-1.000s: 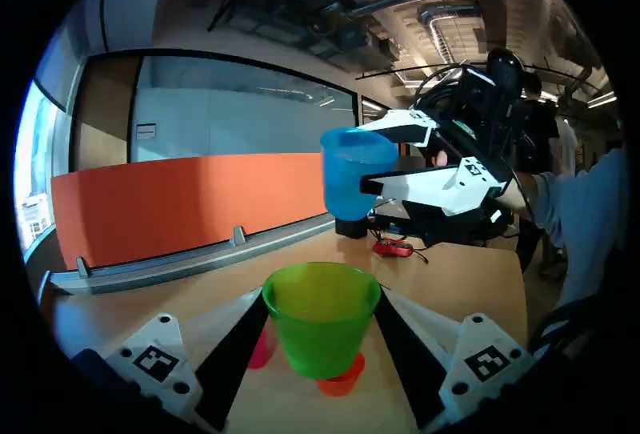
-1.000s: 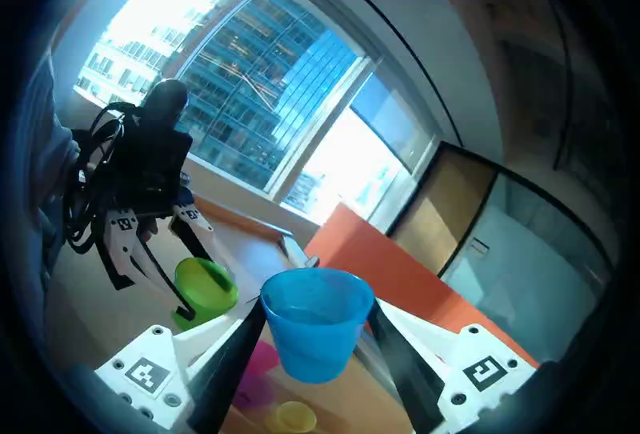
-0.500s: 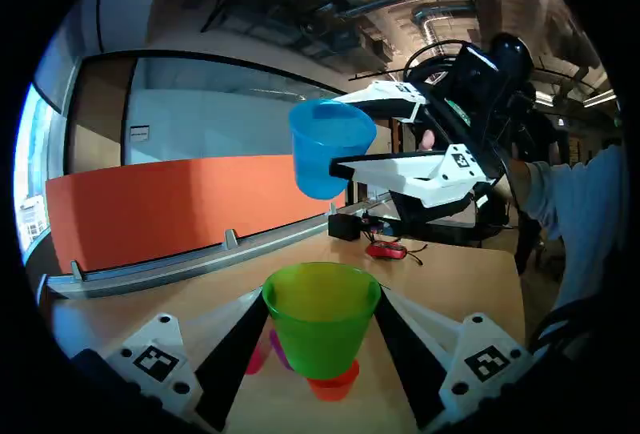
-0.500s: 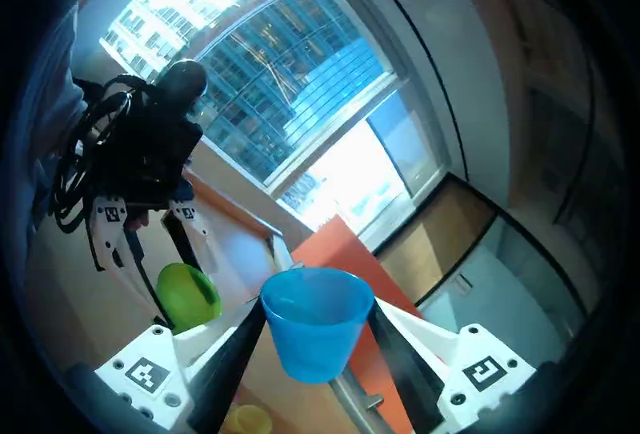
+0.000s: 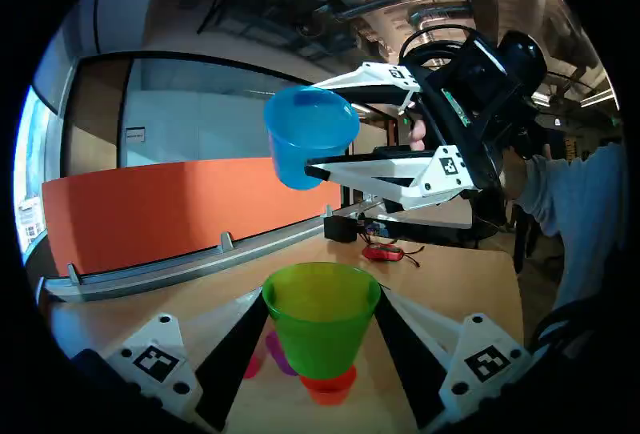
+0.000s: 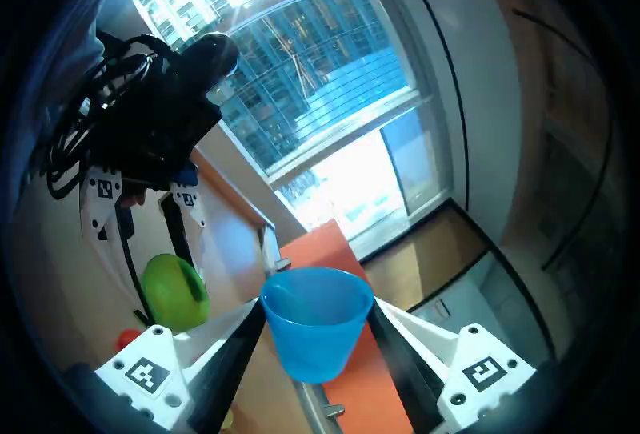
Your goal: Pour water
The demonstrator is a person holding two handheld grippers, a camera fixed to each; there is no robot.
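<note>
My left gripper (image 5: 322, 330) is shut on a green cup (image 5: 322, 318), held upright just over the wooden table (image 5: 448, 282). In the left gripper view the blue cup (image 5: 308, 146) hangs above and a little behind the green cup, tilted toward it, clamped in the right gripper (image 5: 320, 134). In the right gripper view my right gripper (image 6: 316, 330) is shut on the blue cup (image 6: 316, 322), which has water inside. The green cup (image 6: 174, 291) and the left gripper (image 6: 156, 274) holding it sit lower left there.
An orange cup (image 5: 328, 386) and pink and purple cups (image 5: 272, 354) lie on the table under the green cup. An orange partition (image 5: 176, 202) on a metal rail backs the table. A black box (image 5: 340, 228) and a red device (image 5: 384, 252) sit at the far edge. A sleeve (image 5: 576, 202) is at right.
The right gripper has carried the blue cup up and to the left, nearer above the green cup, and tilted it further. The left gripper and green cup have stayed put.
</note>
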